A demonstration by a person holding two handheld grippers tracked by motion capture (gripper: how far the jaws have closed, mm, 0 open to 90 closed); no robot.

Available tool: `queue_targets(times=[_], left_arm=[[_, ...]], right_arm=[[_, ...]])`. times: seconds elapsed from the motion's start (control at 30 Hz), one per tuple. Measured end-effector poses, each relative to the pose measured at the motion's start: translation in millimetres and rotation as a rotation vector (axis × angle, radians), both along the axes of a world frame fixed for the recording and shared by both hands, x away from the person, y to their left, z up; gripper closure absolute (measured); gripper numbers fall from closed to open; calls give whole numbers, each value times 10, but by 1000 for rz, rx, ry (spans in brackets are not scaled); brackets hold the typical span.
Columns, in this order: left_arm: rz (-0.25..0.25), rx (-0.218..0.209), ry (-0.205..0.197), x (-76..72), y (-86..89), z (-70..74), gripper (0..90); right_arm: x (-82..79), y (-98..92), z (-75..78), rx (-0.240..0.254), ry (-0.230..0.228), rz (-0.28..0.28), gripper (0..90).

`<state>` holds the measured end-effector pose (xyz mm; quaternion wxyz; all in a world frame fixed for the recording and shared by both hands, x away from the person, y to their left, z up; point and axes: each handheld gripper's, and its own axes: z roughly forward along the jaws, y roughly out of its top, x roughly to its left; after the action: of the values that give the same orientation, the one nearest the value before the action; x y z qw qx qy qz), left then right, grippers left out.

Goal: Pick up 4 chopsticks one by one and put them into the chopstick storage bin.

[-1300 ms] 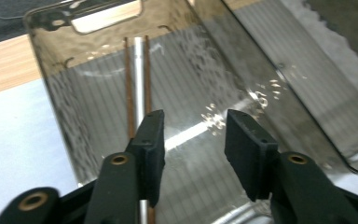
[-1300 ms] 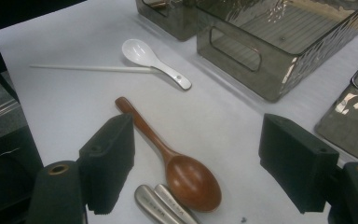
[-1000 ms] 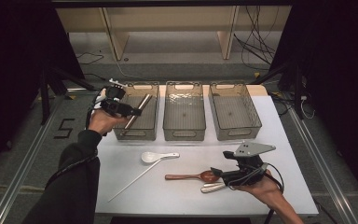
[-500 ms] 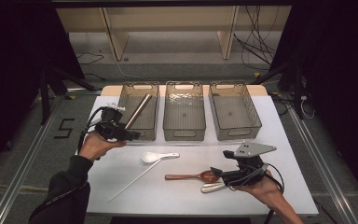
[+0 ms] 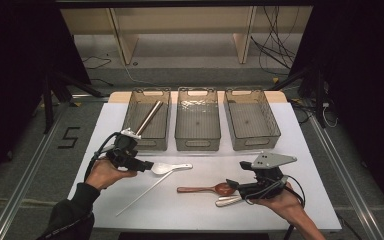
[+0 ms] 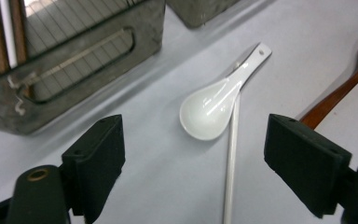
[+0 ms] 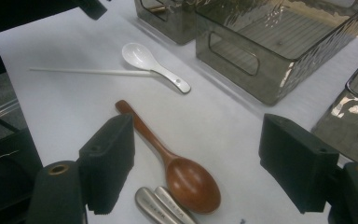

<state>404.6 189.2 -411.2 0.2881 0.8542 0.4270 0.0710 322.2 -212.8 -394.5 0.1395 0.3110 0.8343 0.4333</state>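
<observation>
White tabletop [image 5: 310, 150] under dark studio surrounds, three smoky plastic bins along its far edge: we have the left tool [image 5: 147, 165] lowered toward the white ceramic soup spoon [image 5: 170, 167], which lies near the middle of the tabletop, just in front of the left bin [image 5: 146, 141], bowl toward the left edge. A thin white stick [image 5: 137, 196] touches or passes just under the spoon's bowl and runs toward the near edge. The left tool's jaws have just been opening and now stand wide, nothing between them and touching nothing. To take the spoon cleanly, we judge it best to straddle the bowl or the handle just behind it, keep off the stick, and close gently, since glazed ceramic slips. Our right tool [image 5: 236, 187] rests near the right corner, jaws wide over the wooden spoon [image 5: 207, 189], gripping nothing; two metal handles [image 7: 165, 205] lie beside it.
</observation>
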Motion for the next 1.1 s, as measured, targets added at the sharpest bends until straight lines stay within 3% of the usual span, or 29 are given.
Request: queue_targets(times=[0.33, 0.57, 1.1], left_arm=[[-44, 68, 40, -192, -105, -177, 211], [-77, 90, 72, -261, -166, -256, 263], [-129, 147, 126, -290, -278, -411, 511]], right_arm=[[-1, 8, -7, -5, 4, 2, 277], [4, 6, -10, -5, 5, 0, 277], [1, 21, -11, -12, 3, 5, 277]])
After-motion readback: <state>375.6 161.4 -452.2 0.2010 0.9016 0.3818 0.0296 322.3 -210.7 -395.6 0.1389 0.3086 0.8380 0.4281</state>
